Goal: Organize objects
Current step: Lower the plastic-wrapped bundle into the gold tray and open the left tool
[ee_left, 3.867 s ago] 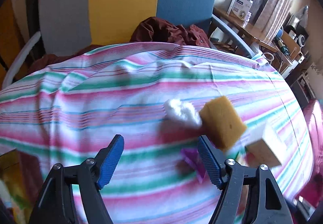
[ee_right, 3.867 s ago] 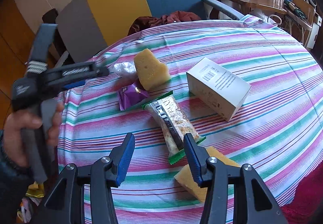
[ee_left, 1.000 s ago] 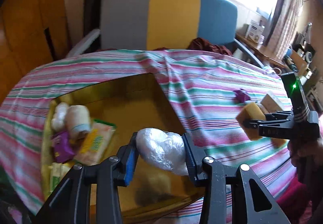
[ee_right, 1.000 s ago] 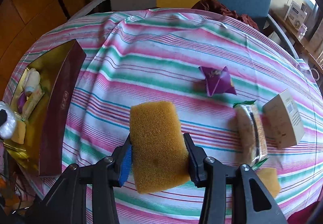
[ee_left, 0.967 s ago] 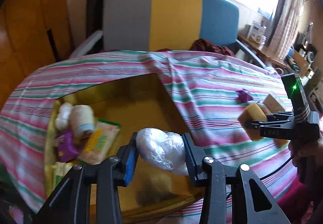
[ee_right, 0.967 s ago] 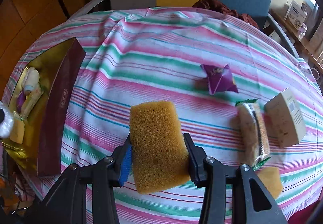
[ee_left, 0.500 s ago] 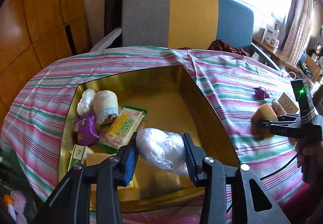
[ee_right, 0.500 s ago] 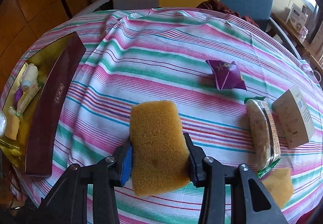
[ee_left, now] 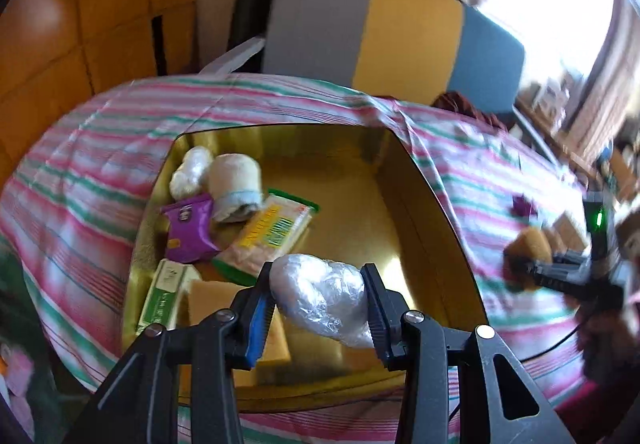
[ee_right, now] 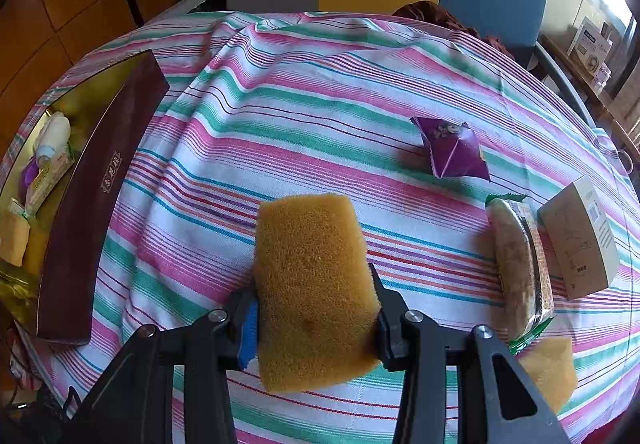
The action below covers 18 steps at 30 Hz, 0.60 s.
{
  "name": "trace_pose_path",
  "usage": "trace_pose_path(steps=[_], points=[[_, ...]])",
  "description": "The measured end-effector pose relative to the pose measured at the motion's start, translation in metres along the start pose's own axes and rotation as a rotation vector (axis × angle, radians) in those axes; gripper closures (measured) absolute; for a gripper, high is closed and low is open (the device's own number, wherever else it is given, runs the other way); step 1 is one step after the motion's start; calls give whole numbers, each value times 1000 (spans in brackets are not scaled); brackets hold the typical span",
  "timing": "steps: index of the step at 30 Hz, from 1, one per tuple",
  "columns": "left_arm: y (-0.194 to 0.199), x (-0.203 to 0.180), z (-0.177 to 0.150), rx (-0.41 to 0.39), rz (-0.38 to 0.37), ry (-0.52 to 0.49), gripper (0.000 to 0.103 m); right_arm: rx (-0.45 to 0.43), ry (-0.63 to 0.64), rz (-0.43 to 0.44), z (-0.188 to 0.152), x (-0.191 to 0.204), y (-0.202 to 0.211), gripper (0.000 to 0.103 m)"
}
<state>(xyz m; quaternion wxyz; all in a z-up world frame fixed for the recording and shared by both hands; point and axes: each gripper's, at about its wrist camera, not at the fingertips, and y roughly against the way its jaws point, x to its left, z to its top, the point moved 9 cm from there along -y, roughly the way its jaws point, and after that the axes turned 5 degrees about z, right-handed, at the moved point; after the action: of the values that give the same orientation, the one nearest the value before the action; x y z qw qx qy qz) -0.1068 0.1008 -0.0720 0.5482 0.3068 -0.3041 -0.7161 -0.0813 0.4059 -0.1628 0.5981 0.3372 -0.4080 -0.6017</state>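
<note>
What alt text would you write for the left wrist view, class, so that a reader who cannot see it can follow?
The left tongs grip a clear plastic-wrapped bundle above an open gold-lined box on a striped tablecloth. The box already holds snack packets, a rolled towel and a sponge. At the right edge, blurred, the right tongs hold a yellow sponge.

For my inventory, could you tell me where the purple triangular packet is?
In the right wrist view, the purple triangular packet lies on the striped tablecloth, upper right, beyond the wrapped snack bar.

left claw [ee_left: 318,304] w/ plastic-wrapped bundle [ee_left: 320,300] moved over gold box [ee_left: 420,203].
</note>
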Motion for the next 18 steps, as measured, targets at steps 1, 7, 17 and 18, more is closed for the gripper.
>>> trace_pose_path(steps=[1,7,17,18], points=[[-1,9,4,11,-7,40,61,1,0,-1,0,0,0,59],[-11,39,30,40,-28,166,61,6,1,-4,0,0,1,59],[-62,13,62,97,-25,103,60,10,-1,-3,0,0,1,59],[-70,11,67,103,-24,105,60,11,-2,-3,-1,0,1,59]])
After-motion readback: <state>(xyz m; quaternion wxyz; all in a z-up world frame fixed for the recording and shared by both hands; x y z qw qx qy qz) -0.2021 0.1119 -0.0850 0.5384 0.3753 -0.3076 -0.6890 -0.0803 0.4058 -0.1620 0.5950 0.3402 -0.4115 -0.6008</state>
